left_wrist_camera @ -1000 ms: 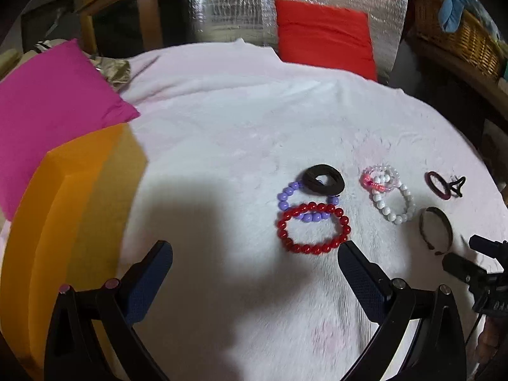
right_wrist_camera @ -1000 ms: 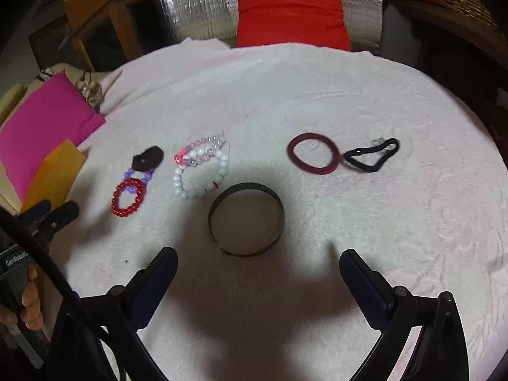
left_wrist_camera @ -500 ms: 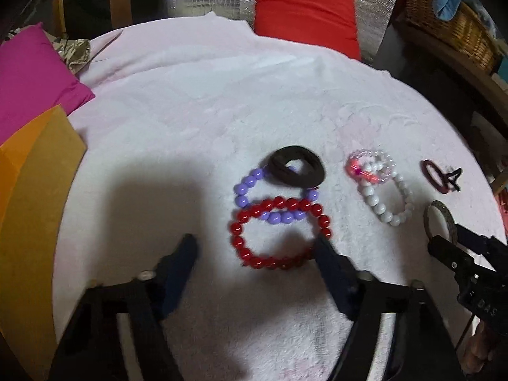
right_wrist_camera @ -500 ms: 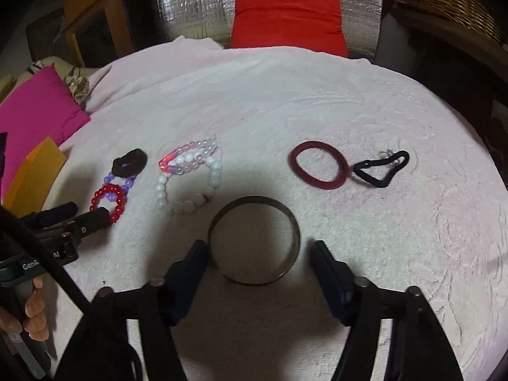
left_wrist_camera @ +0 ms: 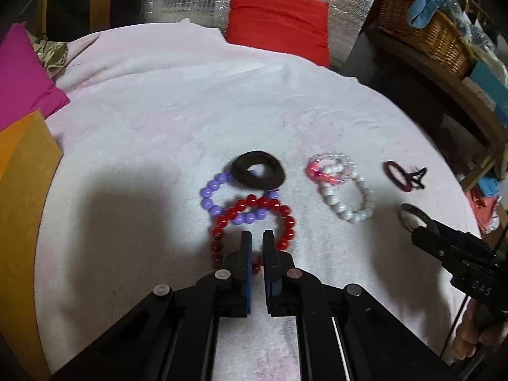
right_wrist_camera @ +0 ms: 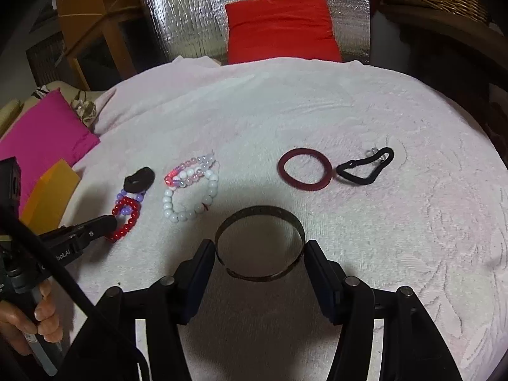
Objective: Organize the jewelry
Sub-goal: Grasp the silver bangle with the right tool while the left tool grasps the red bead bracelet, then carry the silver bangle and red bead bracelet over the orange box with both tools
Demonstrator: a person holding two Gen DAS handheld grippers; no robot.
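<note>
the left gripper (left_wrist_camera: 257, 236) has its fingers drawn together on the near side of the red bead bracelet (left_wrist_camera: 285, 219), pinching its strand where a red bead shows in the narrow gap. that bracelet lies on the white towel-covered worktop (left_wrist_camera: 190, 120), overlapping a purple bead bracelet (left_wrist_camera: 208, 203), whose far side is covered by a dark brown hair tie (left_wrist_camera: 257, 173). to the right sit a white bead bracelet (left_wrist_camera: 347, 203) and a pink-and-clear bead bracelet (left_wrist_camera: 330, 168) touching each other. the right gripper (right_wrist_camera: 258, 249) straddles a dark metal bangle (right_wrist_camera: 258, 216), one finger just beside each outer side of the band, partly closed; whether the pads actually press on it is hard to tell. beyond the bangle lie a maroon ring bangle (right_wrist_camera: 304, 173) and a black hair tie (right_wrist_camera: 365, 168), almost touching. no tray or box for the jewelry is seen; the only container is a wicker basket (left_wrist_camera: 422, 38) on a shelf at the right, holding a blue cloth (left_wrist_camera: 425, 3). a red cushion (right_wrist_camera: 281, 28), a magenta cushion (right_wrist_camera: 44, 136) and an orange block (left_wrist_camera: 22, 197) edge the worktop.
</note>
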